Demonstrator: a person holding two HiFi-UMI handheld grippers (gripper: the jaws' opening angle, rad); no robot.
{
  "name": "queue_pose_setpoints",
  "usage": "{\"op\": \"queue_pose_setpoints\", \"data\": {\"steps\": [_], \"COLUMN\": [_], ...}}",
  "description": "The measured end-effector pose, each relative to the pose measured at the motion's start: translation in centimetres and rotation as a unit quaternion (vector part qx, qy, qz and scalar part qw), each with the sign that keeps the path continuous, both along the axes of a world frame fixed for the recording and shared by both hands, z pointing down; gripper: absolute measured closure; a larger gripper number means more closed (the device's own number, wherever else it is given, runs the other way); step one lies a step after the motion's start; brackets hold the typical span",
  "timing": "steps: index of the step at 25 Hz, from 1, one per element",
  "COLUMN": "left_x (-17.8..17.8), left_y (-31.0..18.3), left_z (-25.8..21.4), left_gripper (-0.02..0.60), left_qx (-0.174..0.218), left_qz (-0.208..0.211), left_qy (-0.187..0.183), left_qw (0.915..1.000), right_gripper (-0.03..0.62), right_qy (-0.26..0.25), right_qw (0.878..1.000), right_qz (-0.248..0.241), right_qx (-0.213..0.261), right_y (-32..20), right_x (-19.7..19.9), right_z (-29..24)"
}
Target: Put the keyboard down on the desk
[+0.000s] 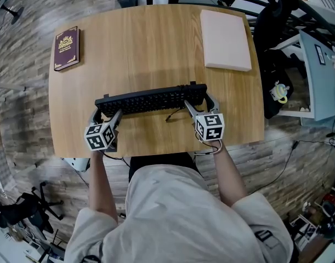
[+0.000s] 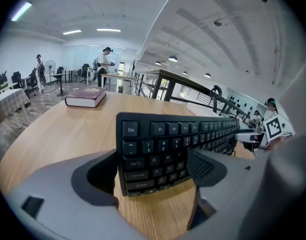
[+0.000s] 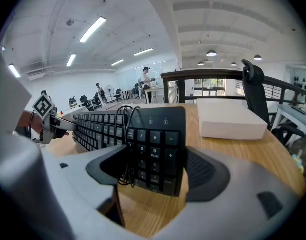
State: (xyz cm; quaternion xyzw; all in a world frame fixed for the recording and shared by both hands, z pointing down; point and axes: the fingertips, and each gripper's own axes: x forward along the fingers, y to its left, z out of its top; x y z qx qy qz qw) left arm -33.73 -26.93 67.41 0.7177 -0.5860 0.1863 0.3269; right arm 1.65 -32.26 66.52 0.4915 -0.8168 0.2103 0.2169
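A black keyboard [image 1: 151, 99] stretches left to right over the near half of the wooden desk [image 1: 156, 43], with a shadow under its front edge. My left gripper [image 1: 105, 115] is shut on its left end; in the left gripper view the Esc and Tab keys of the keyboard [image 2: 163, 139] sit between the jaws of the left gripper [image 2: 155, 171]. My right gripper [image 1: 199, 105] is shut on the number-pad end. In the right gripper view the keyboard [image 3: 155, 134] fills the gap of the right gripper [image 3: 153, 171], and its black cable [image 3: 123, 134] loops down beside the left jaw.
A maroon book [image 1: 66, 48] lies at the desk's far left corner. At the far right lies a flat white box [image 1: 226, 39]. A black office chair [image 1: 274, 48] stands off the right edge. People stand far off in the room behind.
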Motion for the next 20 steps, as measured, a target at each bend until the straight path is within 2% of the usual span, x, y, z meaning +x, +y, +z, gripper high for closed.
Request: {"op": "queue_pose_setpoints", "data": {"steps": [20], "left_x": [-0.5], "left_y": [-1.6], "left_z": [1.1], "left_gripper": [0.152], "left_qx": [-0.017], "left_qz": [0.016], "left_qy": [-0.006], "left_qw": [0.9997], "right_gripper": [0.235], "right_qy": [-0.008], "right_qw": [0.999], "right_qz": [0.016], "right_qx": [-0.044], "right_y": [-0.6], "right_x": [-0.3], "right_z": [2.2]}}
